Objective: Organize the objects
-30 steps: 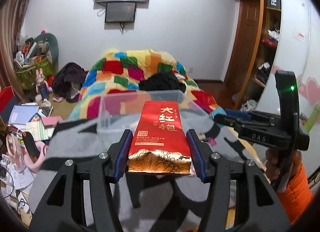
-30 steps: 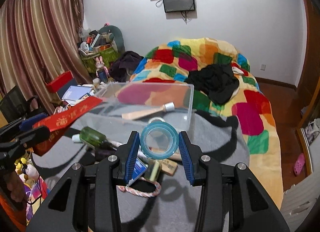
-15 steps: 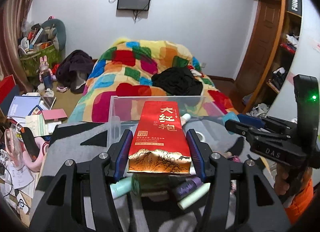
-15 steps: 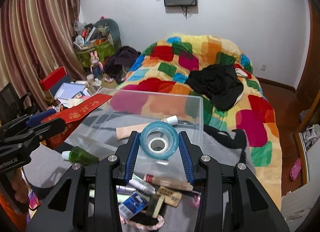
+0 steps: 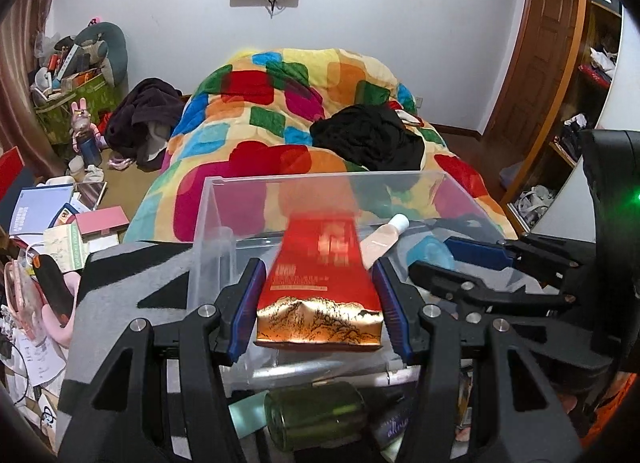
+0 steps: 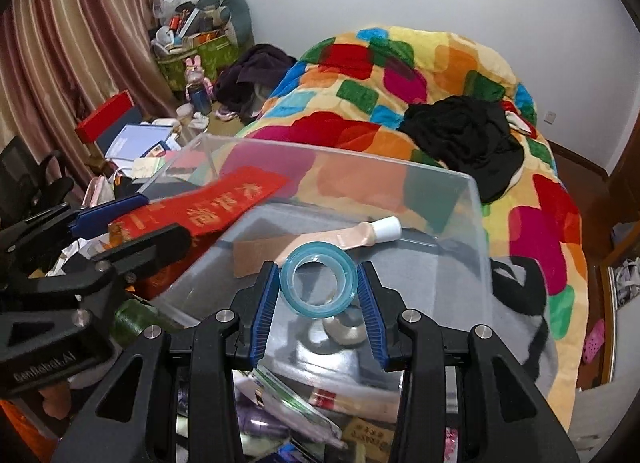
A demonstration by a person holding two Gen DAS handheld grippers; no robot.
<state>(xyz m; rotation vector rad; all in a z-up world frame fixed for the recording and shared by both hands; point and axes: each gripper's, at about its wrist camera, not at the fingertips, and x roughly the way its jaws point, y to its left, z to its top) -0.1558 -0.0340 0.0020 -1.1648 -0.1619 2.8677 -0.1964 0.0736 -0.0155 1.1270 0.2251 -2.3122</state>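
Note:
My left gripper point(image 5: 318, 305) is shut on a red and gold tea packet point(image 5: 320, 287) and holds it over the near edge of a clear plastic bin point(image 5: 216, 199). My right gripper point(image 6: 318, 297) is shut on a blue tape roll point(image 6: 318, 285) and holds it above the bin's inside point(image 6: 472, 199). A pink tube with a white cap point(image 6: 360, 235) and a white tape roll point(image 6: 344, 329) lie in the bin. The packet point(image 6: 208, 207) and left gripper point(image 6: 120, 231) show at the left of the right wrist view. The right gripper point(image 5: 472, 263) shows at the right of the left wrist view.
The bin sits on a grey and black cloth point(image 5: 120, 283). A green bottle point(image 5: 316, 411), a purple tube point(image 5: 394, 419) and other small items lie in front of the bin. A bed with a colourful blanket point(image 5: 288, 103) lies behind. Clutter covers the floor point(image 5: 52, 215) at left.
Both grippers have moved forward and lower toward the bin. The tea packet now reaches over the bin's near edge and the tape roll hangs over its inside.

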